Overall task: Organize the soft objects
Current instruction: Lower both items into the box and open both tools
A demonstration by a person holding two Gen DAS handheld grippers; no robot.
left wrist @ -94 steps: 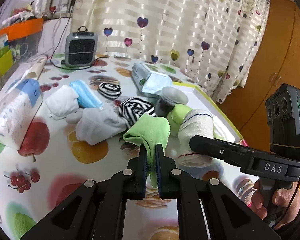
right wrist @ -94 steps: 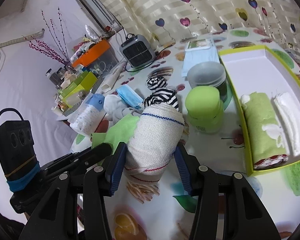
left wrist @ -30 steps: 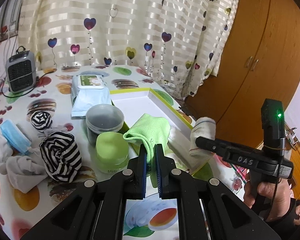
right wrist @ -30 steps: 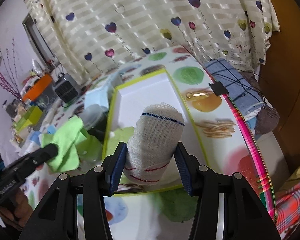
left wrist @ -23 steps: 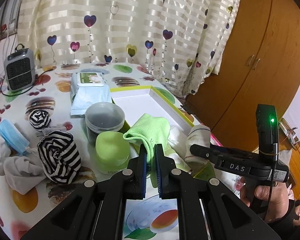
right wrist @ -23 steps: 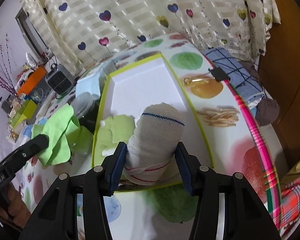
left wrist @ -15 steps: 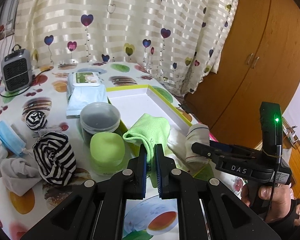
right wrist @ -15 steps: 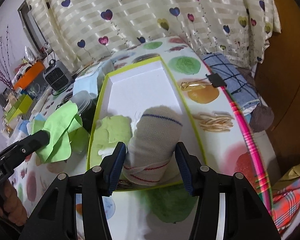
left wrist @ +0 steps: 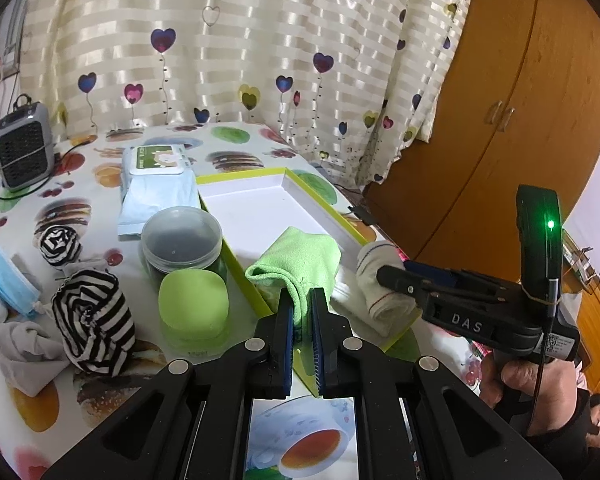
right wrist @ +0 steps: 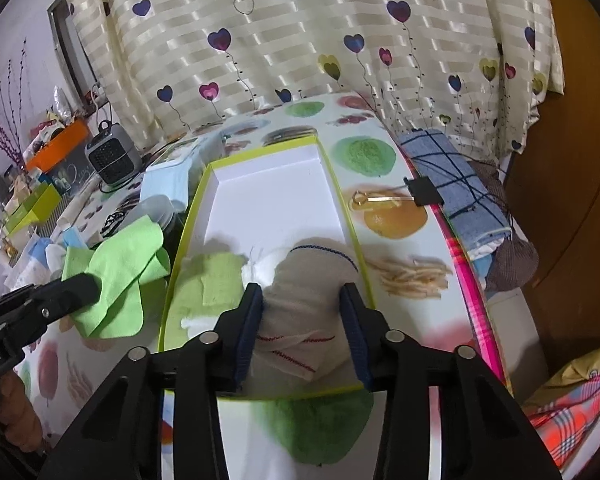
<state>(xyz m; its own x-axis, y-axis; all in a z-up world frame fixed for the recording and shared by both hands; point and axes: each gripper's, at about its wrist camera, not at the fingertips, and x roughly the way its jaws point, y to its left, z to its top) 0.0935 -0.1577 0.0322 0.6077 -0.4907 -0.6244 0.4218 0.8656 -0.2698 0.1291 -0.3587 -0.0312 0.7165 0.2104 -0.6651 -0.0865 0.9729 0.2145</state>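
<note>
My left gripper (left wrist: 301, 310) is shut on a green cloth (left wrist: 300, 256) and holds it above the near left edge of the white tray with a lime rim (left wrist: 260, 208). The cloth also shows in the right wrist view (right wrist: 120, 264). My right gripper (right wrist: 304, 308) is shut on a rolled white sock with red and blue stripes (right wrist: 308, 308), low inside the near end of the tray (right wrist: 268, 200). The sock also shows in the left wrist view (left wrist: 380, 292). A rolled green towel (right wrist: 212, 280) and a white cloth (right wrist: 264, 268) lie in the tray beside the sock.
Left of the tray stand a lime box (left wrist: 192, 312) and a round clear tub (left wrist: 182, 238). Striped socks (left wrist: 94, 328), a grey sock (left wrist: 16, 344), a blue mask (left wrist: 4, 276), a wipes pack (left wrist: 156, 184) and a small heater (left wrist: 22, 152) lie further left. A binder clip (right wrist: 424, 192) sits at the table's right edge.
My right gripper has carried the sock from the pile to the tray and lowered it into the near end. My left gripper has followed with the green cloth still held.
</note>
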